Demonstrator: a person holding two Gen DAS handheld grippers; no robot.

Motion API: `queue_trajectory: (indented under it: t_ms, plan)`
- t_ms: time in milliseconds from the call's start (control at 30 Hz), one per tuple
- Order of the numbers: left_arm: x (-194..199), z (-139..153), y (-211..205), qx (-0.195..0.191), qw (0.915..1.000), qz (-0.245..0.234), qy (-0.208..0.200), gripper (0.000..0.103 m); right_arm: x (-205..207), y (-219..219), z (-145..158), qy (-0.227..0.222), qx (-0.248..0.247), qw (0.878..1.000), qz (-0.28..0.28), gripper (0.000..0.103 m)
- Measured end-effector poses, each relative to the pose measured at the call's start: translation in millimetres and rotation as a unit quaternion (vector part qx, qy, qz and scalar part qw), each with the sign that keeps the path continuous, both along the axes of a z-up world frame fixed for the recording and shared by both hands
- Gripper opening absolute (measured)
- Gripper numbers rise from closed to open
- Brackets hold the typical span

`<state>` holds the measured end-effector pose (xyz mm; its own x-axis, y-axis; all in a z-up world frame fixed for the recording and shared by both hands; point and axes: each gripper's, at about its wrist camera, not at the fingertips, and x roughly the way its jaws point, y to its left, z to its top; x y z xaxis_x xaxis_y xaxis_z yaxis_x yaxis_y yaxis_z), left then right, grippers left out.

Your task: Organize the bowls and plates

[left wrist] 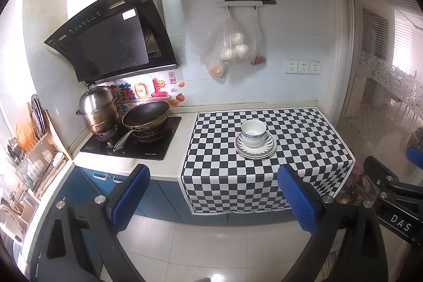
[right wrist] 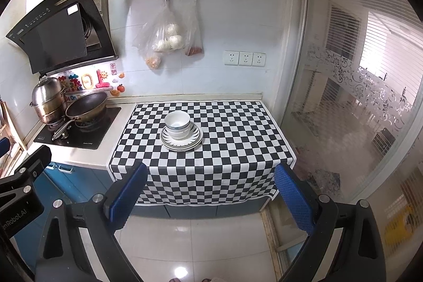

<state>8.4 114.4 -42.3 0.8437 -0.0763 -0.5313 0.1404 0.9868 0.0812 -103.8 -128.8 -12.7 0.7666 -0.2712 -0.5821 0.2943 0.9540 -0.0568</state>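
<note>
Both tools held back from the counter, over the floor, well apart from the crockery. Left gripper point(left wrist: 211, 194): blue pads spread wide, nothing between them. Right gripper point(right wrist: 208, 192): same, spread and empty.

Task items sit as one pile near the middle of the checkered cloth point(left wrist: 304, 149), which covers the right part of the counter and hangs over its near edge. Pile is built from stacked plates point(left wrist: 255, 148) at the bottom, at least two, the top one white with a ring of dark radial strokes. Nested bowls point(left wrist: 253, 132) stand upright on the plates, white with a blue band; two appear to be nested, exact count not certain.

Handling judgement: glazed ceramic, so stiff, smooth, likely slippery against the pads, and breakable if dropped or knocked. Bowls probably light; the plate stack heavier. Bowl wall is thin and rounded, so a pinch across the rim, one pad inside and one outside, looks the best hold. Plates are shallow with a low rim lying close to the cloth; the edge offers little to bite on.

Cloth is soft fabric and may slide or bunch if a plate is dragged.

To the left: wok point(left wrist: 146, 116) and steel steamer pot point(left wrist: 98, 110) on the black hob.
</note>
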Motion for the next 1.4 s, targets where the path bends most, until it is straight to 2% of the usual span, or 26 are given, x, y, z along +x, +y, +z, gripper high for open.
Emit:
queue_trajectory:
  t_ms: [1400]
  plan:
    - [0.4,3.2,1.2,-0.001,1.0,-0.003,-0.009,0.099,3.8,1.7,1.4,-0.01,0.002,1.0,-0.012,0.099]
